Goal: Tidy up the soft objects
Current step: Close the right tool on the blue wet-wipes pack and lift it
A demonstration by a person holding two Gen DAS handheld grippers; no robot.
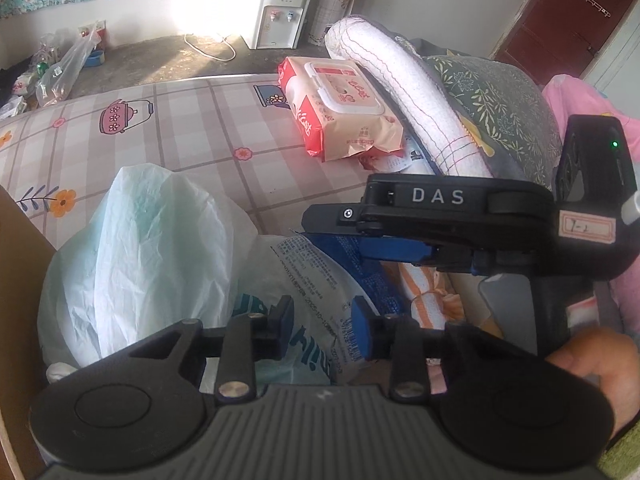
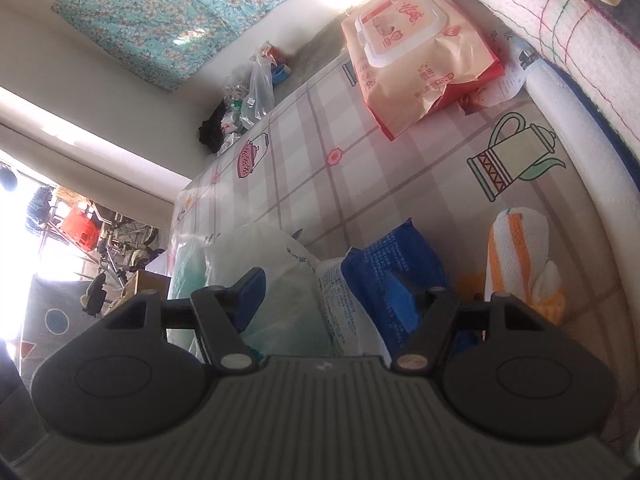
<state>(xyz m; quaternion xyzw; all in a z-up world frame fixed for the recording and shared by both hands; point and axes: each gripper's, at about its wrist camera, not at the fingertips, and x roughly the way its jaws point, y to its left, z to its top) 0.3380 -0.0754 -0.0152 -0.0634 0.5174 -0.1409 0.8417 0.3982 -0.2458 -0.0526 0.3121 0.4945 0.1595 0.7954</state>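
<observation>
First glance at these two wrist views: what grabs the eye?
The red-and-peach wet wipes pack lies far back on the checked teapot-print sheet, against a rolled white quilt. Up close, both hand-held grippers converge on a blue-and-white plastic package beside a crumpled pale green bag: the left hand-held gripper straddles it, and the right hand-held gripper comes in from the side.

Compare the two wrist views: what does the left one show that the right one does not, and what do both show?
Left only: a water dispenser, a dark red door, the right gripper from outside, a hand.
Right only: an orange crate outside, a teapot print.
Both: the wipes pack, blue packet, white bag.
</observation>
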